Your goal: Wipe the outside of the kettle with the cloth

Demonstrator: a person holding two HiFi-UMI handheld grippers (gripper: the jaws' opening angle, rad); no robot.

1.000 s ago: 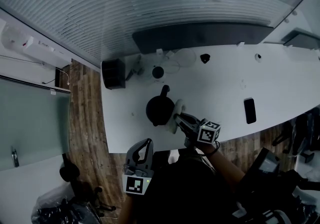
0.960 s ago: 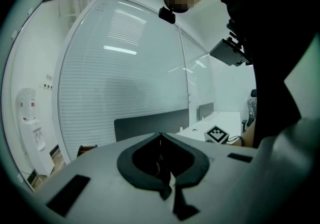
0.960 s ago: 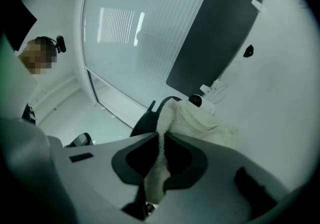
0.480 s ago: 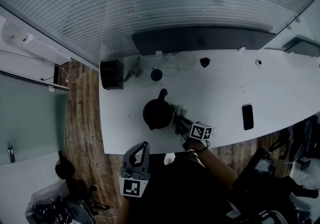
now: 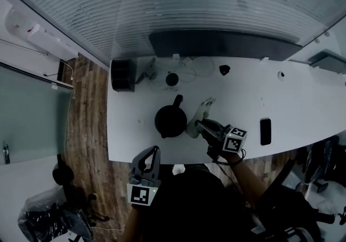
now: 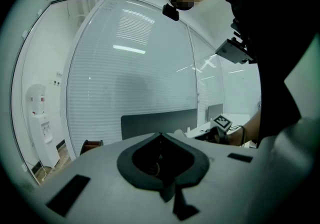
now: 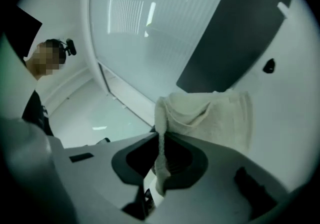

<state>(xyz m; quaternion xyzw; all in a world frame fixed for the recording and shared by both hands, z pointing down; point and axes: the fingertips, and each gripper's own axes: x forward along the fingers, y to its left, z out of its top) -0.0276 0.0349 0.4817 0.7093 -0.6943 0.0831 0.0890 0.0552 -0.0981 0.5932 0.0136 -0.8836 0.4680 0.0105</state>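
A: What's the room like?

B: An office. A long white desk [image 5: 303, 100] stands over a wood-plank floor [image 5: 89, 106], with slatted blinds [image 5: 189, 3] behind it.

A: Start with what's closest to the person.

B: The left gripper [image 5: 154, 152] hangs short of the desk's near edge, close to the body. In its own view the left gripper [image 6: 161, 135] has its jaws pressed together with nothing between them. It takes no part in the work.

A: And the other one?

B: The right gripper [image 5: 201, 125] is over the desk, pointing at the kettle's right flank. In the right gripper view its jaws are clamped on a folded edge of the pale cloth [image 7: 210, 113], and the rest of the cloth fans out ahead of them.

A: Where's the kettle?

B: The black kettle [image 5: 171, 121] stands upright near the desk's left end, handle towards the far side. The cloth [image 5: 199, 116] lies just beside its right side. From above it's too small to say whether the fabric is actually pressing on the body.

A: What's beyond that?

B: A dark phone [image 5: 265, 131] lies well off to the right. At the far edge there's a black box [image 5: 122, 75] and a long dark panel [image 5: 221, 45].

A: How much wiping is done?

B: I'd judge it's mid-wipe on the right side. Nothing shows which parts are already clean. The left flank, the front and the lid area have no cloth near them, so most of the circuit looks to be ahead.
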